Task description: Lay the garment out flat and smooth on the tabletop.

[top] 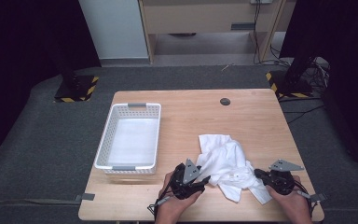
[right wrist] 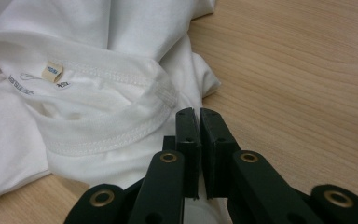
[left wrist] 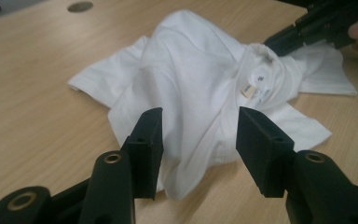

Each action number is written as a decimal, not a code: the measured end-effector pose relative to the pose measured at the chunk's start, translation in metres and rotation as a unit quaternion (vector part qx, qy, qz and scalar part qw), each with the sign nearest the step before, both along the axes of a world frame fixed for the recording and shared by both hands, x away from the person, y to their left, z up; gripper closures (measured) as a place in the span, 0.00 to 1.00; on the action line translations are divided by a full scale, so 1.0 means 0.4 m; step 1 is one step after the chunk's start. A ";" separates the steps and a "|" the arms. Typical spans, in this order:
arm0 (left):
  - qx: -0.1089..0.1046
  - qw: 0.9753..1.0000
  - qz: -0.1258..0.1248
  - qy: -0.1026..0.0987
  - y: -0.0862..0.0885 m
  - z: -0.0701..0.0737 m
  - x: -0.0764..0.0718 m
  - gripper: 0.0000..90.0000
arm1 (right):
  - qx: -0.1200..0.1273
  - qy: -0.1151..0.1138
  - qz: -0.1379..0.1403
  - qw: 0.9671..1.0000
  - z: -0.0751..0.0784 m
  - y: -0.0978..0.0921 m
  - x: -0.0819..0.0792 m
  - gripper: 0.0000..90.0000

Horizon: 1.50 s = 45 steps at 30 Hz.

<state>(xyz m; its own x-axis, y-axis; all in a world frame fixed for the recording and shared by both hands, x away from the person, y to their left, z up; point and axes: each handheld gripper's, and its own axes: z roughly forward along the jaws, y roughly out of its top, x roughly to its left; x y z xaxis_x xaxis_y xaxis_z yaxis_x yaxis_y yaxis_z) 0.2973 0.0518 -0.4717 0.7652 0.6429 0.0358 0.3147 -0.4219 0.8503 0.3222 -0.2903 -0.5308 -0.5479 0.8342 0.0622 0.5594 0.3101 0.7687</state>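
A crumpled white T-shirt [top: 226,165] lies on the wooden table [top: 191,116] near its front edge. My left gripper [top: 206,179] is at the shirt's left edge. Its jaws stand open in the left gripper view, with the shirt's near folds [left wrist: 191,116] between and just beyond them. My right gripper [top: 259,174] is at the shirt's right side, jaws pressed together at the collar [right wrist: 135,116], which rises toward their tips. The neck label [right wrist: 53,71] shows inside the collar. The right gripper [left wrist: 279,41] also appears in the left gripper view, touching the collar.
A white plastic basket [top: 129,136] with grey handles stands empty on the table's left side. A dark round grommet [top: 224,101] sits near the far edge. Bare wood lies between the basket and the shirt. Dark carpet surrounds the table.
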 end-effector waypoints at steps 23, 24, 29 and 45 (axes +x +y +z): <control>0.060 0.994 -0.051 0.072 -0.040 -0.120 0.056 0.65 | 0.014 -0.025 -0.010 1.000 0.028 -0.001 -0.019 0.70; 0.062 0.994 -0.054 0.072 -0.042 -0.121 0.057 0.66 | 0.019 -0.028 -0.007 0.999 0.034 -0.002 -0.024 0.66; 0.075 0.993 -0.061 0.073 -0.059 -0.126 0.064 0.73 | 0.019 -0.029 0.010 0.999 0.047 -0.005 -0.048 0.51; 0.071 0.987 -0.101 0.100 -0.085 -0.098 0.043 0.98 | -0.022 0.009 0.017 1.000 0.020 -0.033 -0.056 0.78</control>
<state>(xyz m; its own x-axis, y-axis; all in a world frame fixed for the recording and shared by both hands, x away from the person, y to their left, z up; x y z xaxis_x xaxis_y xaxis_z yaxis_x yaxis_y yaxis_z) 0.3143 0.0179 -0.5110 0.8777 0.4766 -0.0506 0.3687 -0.6039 0.7067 0.2999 -0.3036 -0.5226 -0.5755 0.8170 0.0360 0.5611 0.3625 0.7441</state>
